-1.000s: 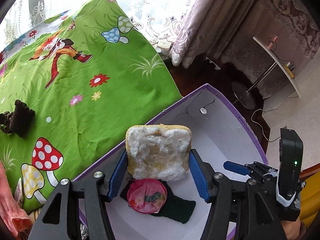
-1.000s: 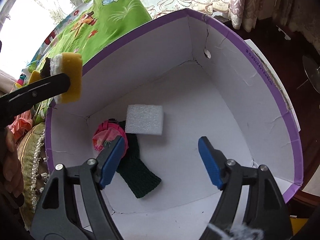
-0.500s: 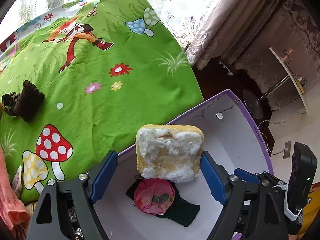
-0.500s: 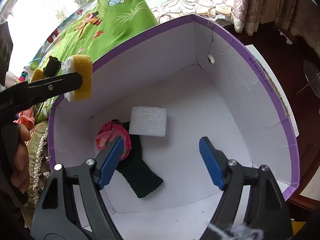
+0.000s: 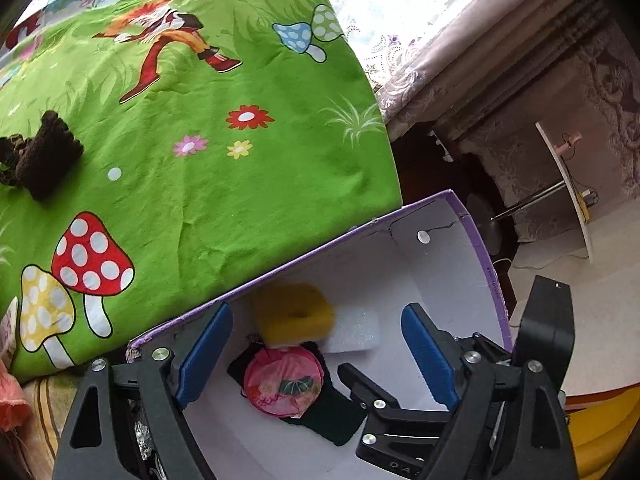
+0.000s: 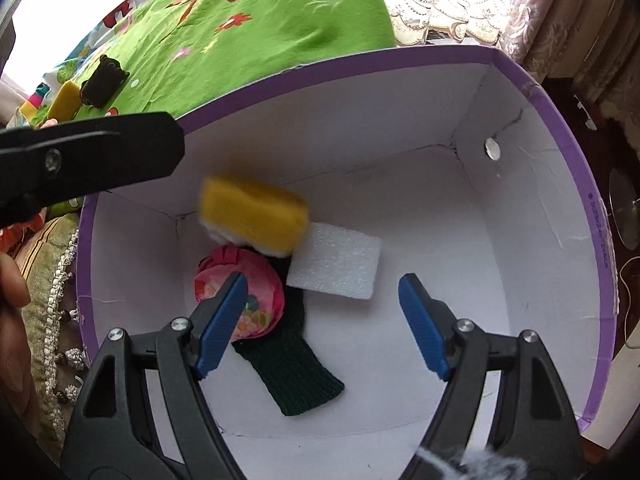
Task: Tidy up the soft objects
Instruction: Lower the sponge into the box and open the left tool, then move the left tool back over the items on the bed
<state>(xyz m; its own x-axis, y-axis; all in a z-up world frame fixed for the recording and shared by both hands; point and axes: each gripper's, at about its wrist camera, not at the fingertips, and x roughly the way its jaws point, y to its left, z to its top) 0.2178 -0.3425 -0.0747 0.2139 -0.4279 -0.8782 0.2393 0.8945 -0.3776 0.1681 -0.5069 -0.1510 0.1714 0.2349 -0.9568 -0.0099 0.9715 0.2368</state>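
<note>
1. Green cartoon bedsheet (image 5: 208, 168) printed with mushrooms covers the bed, and a purple-rimmed white box (image 6: 576, 184) stands against its edge, with curtains behind.

2. Inside the box, the yellow sponge (image 6: 254, 216) looks blurred and tilted, touching neither gripper; it seems to be in mid-drop above the pink fabric pouch (image 6: 240, 292) and the near corner of the white foam block (image 6: 334, 266).

3. Under the pouch lies a dark green knitted piece (image 6: 296, 364), its long axis running diagonally from the pouch toward the right gripper.

4. The left gripper (image 5: 316, 356) hangs over the box's bed-side wall with its blue pads wide apart and nothing between them, so it is released. The right gripper (image 6: 320, 324) hovers over the box floor, likewise spread and empty.

5. Out on the sheet, well away from the box, rest a dark brown knitted item (image 5: 44, 152) and, beside it in the right wrist view, another yellow sponge (image 6: 64, 106).

6. The relation that matters next, as I judge it: both remaining soft things lie up and to the left of the left gripper, across the bed, away from the box. The left gripper is clearly nearer them; the right one is parked over the box interior.

7. The brown piece's long axis appears to run roughly away from the box, so a grip across its narrow width should suit.
</note>
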